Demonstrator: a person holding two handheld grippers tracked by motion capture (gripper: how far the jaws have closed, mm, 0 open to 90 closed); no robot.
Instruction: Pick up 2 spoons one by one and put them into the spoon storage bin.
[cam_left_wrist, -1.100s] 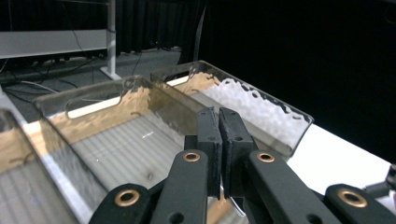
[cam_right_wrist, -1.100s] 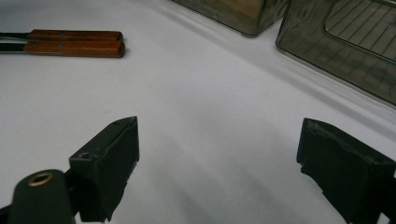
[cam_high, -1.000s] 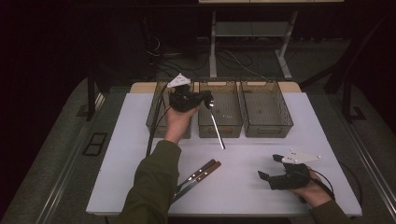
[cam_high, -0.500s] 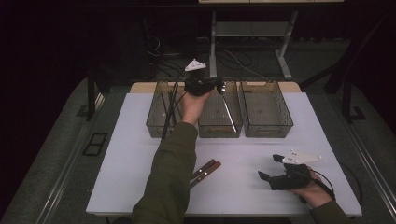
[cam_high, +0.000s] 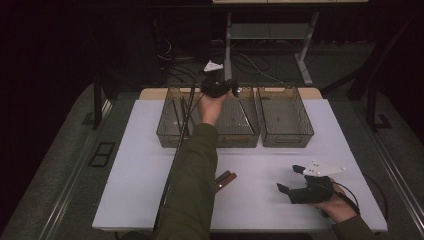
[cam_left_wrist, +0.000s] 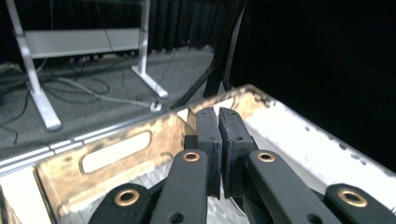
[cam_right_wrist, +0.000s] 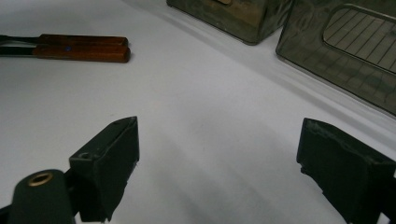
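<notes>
Since a second ago, the left tongs (cam_high: 231, 90) have been carried away from the left bin (cam_high: 172, 117) and further back, and are now held over the far rim of the middle bin (cam_high: 235, 131). They are fully closed on a thin metal utensil (cam_high: 244, 106), which hangs from them at a slant with its lower end inside that bin. From this it is judged that the utensil is being sorted into the middle bin and that only lowering and release remain. The right tongs (cam_high: 290, 178) have not been moved: they rest on the worktop (cam_high: 140, 165) at the near right, spread wide and holding nothing. The right bin (cam_high: 285, 117) is left untouched. In the left gripper view the closed pads (cam_left_wrist: 208, 135) are seen pressed nearly together above a bin's slotted end wall, but the utensil itself cannot be made out there; its hang is given by the high view. In the right gripper view the wood-handled tool (cam_right_wrist: 81, 46) is shown lying flat on the worktop, well apart from the open pads (cam_right_wrist: 112, 163), whereas in the high view it is half hidden by the sleeve (cam_high: 192, 190).
</notes>
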